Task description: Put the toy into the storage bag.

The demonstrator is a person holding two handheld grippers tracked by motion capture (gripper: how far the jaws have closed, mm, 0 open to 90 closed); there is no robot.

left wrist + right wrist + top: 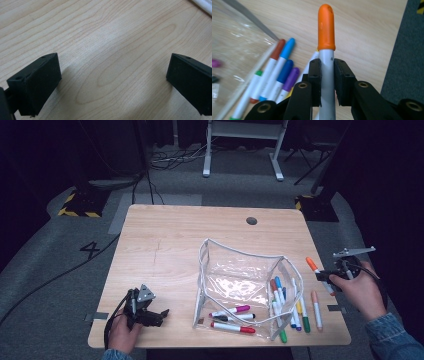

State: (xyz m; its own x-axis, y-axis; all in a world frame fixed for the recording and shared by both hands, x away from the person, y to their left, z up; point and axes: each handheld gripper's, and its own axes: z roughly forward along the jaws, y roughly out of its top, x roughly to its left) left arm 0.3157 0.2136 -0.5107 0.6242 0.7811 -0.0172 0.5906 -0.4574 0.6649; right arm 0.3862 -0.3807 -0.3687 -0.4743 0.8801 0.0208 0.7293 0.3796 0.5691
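L tool (159,313) sits low at the near-left corner of the worktop (165,250), held in the L hand (121,332), jaws wide apart w/ bare wood between them in the left gripper view. R tool (321,275) is held up off the near-right edge by the R hand (361,292), denim sleeve behind, pointing left toward the worktop's middle. Its pads (315,80) are clamped on the barrel of an orange-capped marker (326,50), cap sticking out past the tips.
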